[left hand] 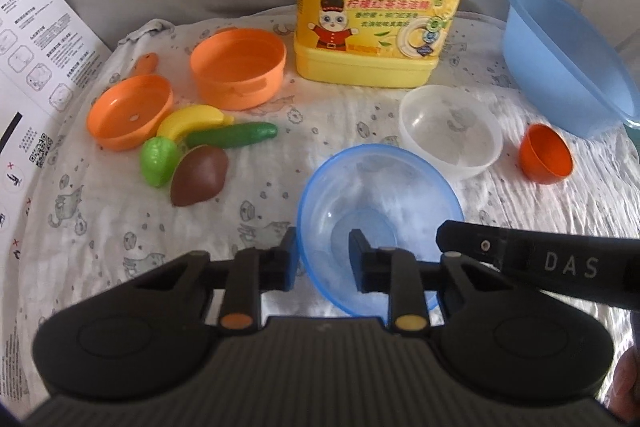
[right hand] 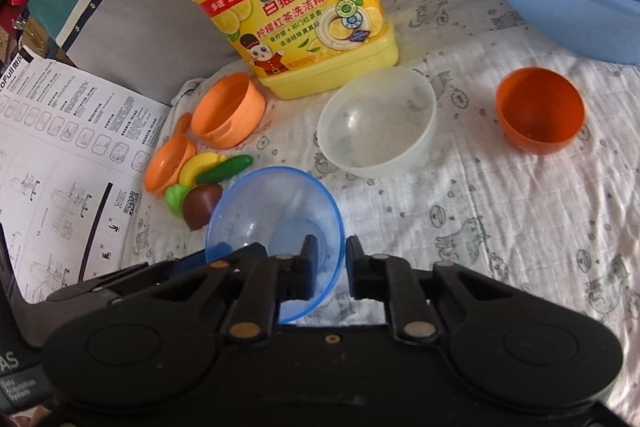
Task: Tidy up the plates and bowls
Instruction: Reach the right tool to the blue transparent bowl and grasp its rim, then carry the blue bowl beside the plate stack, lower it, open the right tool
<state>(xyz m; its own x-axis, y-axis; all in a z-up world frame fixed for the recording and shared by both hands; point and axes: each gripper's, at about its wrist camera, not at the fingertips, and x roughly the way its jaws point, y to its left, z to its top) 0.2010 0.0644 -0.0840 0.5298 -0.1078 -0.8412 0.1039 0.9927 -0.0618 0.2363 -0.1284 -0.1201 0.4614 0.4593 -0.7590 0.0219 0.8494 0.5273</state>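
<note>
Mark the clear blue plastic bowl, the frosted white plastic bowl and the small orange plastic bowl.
clear blue plastic bowl (left hand: 376, 195): left wrist view, inner wall.
frosted white plastic bowl (right hand: 376, 131): right wrist view, inside.
small orange plastic bowl (right hand: 538, 107): right wrist view, inside.

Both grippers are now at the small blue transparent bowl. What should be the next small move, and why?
Probably lift the blue bowl straight up a little with both grippers. The left gripper straddles its left rim and the right gripper its right rim, both closed on it, and the clear bowl sits upright close behind.
</note>
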